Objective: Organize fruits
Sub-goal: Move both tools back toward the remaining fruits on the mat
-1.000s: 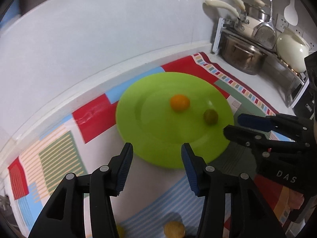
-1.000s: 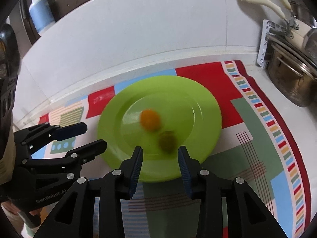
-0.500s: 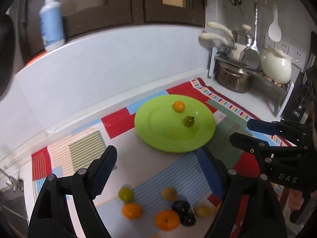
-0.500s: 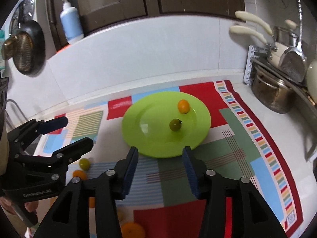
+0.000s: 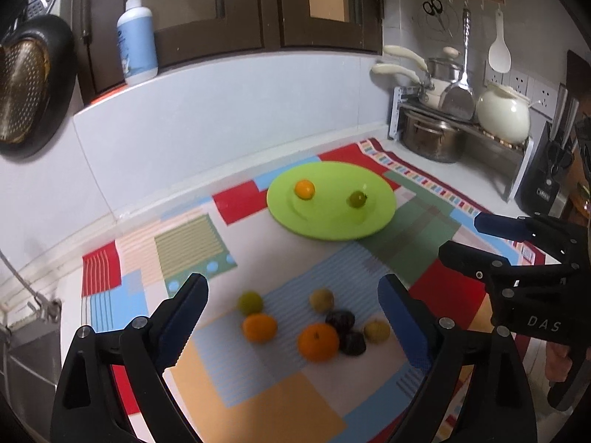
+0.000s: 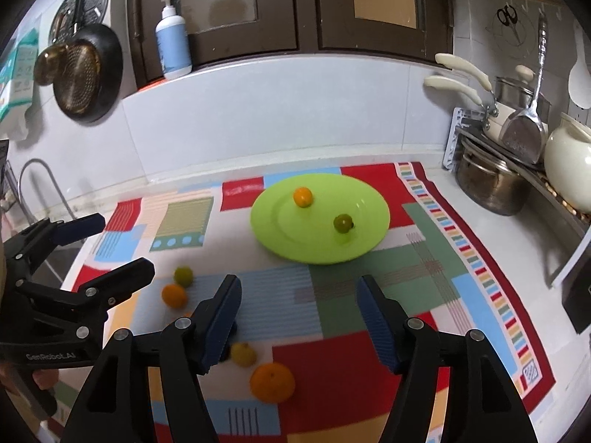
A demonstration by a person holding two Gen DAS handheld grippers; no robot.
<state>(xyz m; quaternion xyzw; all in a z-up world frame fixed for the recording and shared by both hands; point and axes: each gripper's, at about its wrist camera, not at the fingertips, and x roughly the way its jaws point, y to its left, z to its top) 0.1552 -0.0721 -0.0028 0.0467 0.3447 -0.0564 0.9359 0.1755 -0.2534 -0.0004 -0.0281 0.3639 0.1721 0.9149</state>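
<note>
A green plate (image 5: 376,192) (image 6: 373,203) sits at the back of the patterned mat and holds a small orange fruit (image 5: 304,189) (image 6: 303,196) and a green fruit (image 5: 357,199) (image 6: 342,223). Several loose fruits lie on the near mat: two oranges (image 5: 318,342) (image 5: 259,327), a green one (image 5: 250,302), a brownish one (image 5: 321,299), two dark ones (image 5: 340,320) and a yellow one (image 5: 376,331). My left gripper (image 5: 293,323) is open wide above the loose fruits, holding nothing. My right gripper (image 6: 297,319) is open and empty, short of the plate.
The colourful mat (image 5: 413,221) covers the counter. A rack with a steel pot (image 5: 430,140), pans and a white kettle (image 5: 502,116) stands at the right. A soap bottle (image 5: 136,44) is on the ledge. A sink edge (image 5: 29,332) is at the left.
Both grippers have pulled back and up from the plate and opened wider. The loose fruits on the near mat have come into view.
</note>
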